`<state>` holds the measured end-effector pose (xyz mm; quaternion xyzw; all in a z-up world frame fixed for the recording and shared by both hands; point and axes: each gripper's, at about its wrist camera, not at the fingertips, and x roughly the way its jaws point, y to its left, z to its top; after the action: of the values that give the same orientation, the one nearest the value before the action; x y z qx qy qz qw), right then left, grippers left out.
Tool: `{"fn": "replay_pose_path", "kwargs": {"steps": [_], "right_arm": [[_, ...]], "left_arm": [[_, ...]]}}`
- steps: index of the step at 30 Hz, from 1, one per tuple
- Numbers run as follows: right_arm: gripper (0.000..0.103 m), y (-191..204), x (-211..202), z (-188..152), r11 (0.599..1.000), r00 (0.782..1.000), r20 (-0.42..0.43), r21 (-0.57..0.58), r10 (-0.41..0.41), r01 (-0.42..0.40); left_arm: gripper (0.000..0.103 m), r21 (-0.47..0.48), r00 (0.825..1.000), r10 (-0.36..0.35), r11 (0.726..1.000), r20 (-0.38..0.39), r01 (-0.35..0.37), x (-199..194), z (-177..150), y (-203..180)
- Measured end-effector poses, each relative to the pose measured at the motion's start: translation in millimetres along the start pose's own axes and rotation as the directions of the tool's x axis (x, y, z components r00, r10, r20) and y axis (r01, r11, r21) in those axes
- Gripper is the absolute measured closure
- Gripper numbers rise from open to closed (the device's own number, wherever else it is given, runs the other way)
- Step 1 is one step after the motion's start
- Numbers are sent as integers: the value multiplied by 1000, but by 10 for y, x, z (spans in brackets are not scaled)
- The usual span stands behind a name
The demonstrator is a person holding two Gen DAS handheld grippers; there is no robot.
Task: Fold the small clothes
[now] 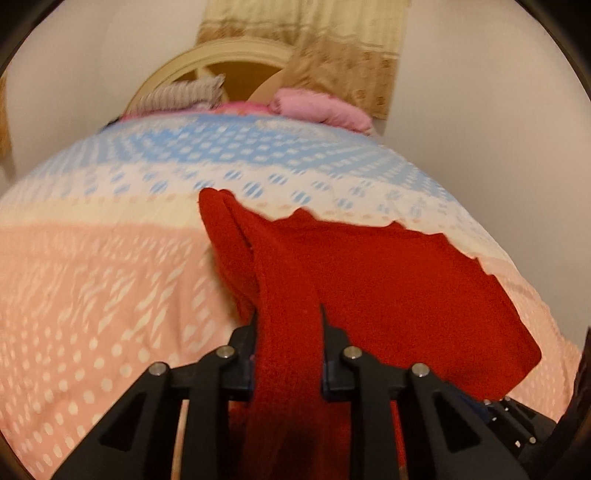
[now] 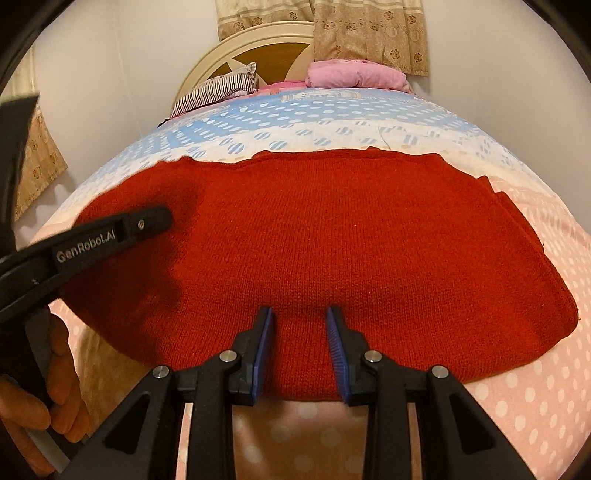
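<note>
Red knit garment [image 2: 332, 251] lies spread flat on the bed [image 2: 517, 398], filling the middle of the right wrist view, its far edge wavy against the blue-and-white band of the bedspread. In the left wrist view we see a strip of the same garment [image 1: 288, 302] lifted off the bed and pinched between the pads of our left hand-held gripper [image 1: 288, 332] at lower centre. Our right hand-held gripper [image 2: 300, 332] hovers at the garment's near edge, its blue pads parted, and we see no cloth caught between them. At upper centre of the frame sit a striped pillow [image 2: 218, 90], a pink pillow [image 2: 354, 74], a cream headboard [image 2: 236, 40] and floral curtains [image 2: 369, 33]. Our left hand [image 2: 55, 373] shows at lower left.
</note>
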<state>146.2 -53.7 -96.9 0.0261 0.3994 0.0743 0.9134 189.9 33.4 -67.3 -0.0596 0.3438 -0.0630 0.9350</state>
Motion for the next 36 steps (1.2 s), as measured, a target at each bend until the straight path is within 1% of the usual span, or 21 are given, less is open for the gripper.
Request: {"fn": "replay_pose_path", "kwargs": {"steps": [1, 3, 6, 9, 12, 16, 19, 20, 22, 23, 24, 25, 26, 27, 29, 30, 32, 34, 36], "right_arm": [[72, -1, -3, -1, 1000, 1000, 1, 1, 1, -1], [72, -8, -10, -6, 1000, 1000, 1, 6, 6, -6], [72, -23, -10, -4, 1000, 1000, 2, 14, 15, -15], [72, -45, -3, 6, 999, 1000, 0, 23, 24, -24], [71, -47, 1, 8, 999, 1000, -2, 24, 26, -26], [71, -49, -5, 13, 999, 999, -5, 30, 33, -33], [71, -153, -46, 54, 992, 995, -4, 79, 96, -95], [71, -209, -69, 110, 987, 992, -1, 101, 123, -122], [70, -281, -116, 277, 980, 988, 16, 126, 152, -153], [65, -305, -146, 389, 978, 986, 27, 127, 164, -166], [53, -316, -171, 554, 976, 983, 41, 121, 177, -181], [46, -308, -170, 663, 974, 981, 46, 116, 190, -194], [36, -290, -150, 804, 969, 975, 48, 113, 217, -222], [34, -269, -120, 906, 963, 970, 48, 113, 240, -244], [33, -157, 18, 1122, 953, 958, 19, 95, 288, -288], [33, -77, 120, 1213, 947, 950, -12, 78, 313, -311], [33, 94, 394, 1353, 935, 930, -98, 49, 353, -350], [33, 225, 624, 1418, 933, 918, -169, 32, 360, -360], [33, 375, 792, 1442, 926, 904, -218, -9, 367, -378]], "left_arm": [[79, 32, 1000, -6, 999, 12, 6, -6, 4, -74], [79, 61, 1000, -24, 998, 12, 23, 23, -1, -152], [79, 59, 999, -40, 997, -13, 41, 128, -24, -168], [79, 76, 999, -49, 996, -24, 50, 192, -42, -185], [79, 60, 997, -75, 995, -30, 77, 205, -38, -157], [79, 16, 993, -118, 993, -26, 119, 232, -58, -97], [79, -15, 990, -143, 990, -17, 143, 227, -68, -40], [79, -24, 989, -144, 989, -14, 143, 227, -72, -29], [79, -28, 990, -143, 989, -12, 143, 231, -70, -28], [79, -26, 990, -141, 990, -11, 140, 230, -71, -37], [79, -25, 990, -139, 990, -10, 139, 230, -73, -40], [79, -23, 991, -136, 990, -8, 136, 227, -75, -50], [79, -21, 991, -135, 991, -7, 135, 228, -73, -45], [79, -20, 991, -134, 991, -6, 134, 224, -74, -52], [79, -21, 990, -138, 990, -4, 138, 211, -87, -34], [79, -23, 990, -140, 990, -3, 140, 209, -89, -29], [79, -25, 989, -146, 989, -1, 146, 207, -93, -23], [79, -32, 988, -155, 987, 0, 155, 201, -100, -8], [79, -39, 986, -164, 986, 2, 164, 198, -104, 4]]}}
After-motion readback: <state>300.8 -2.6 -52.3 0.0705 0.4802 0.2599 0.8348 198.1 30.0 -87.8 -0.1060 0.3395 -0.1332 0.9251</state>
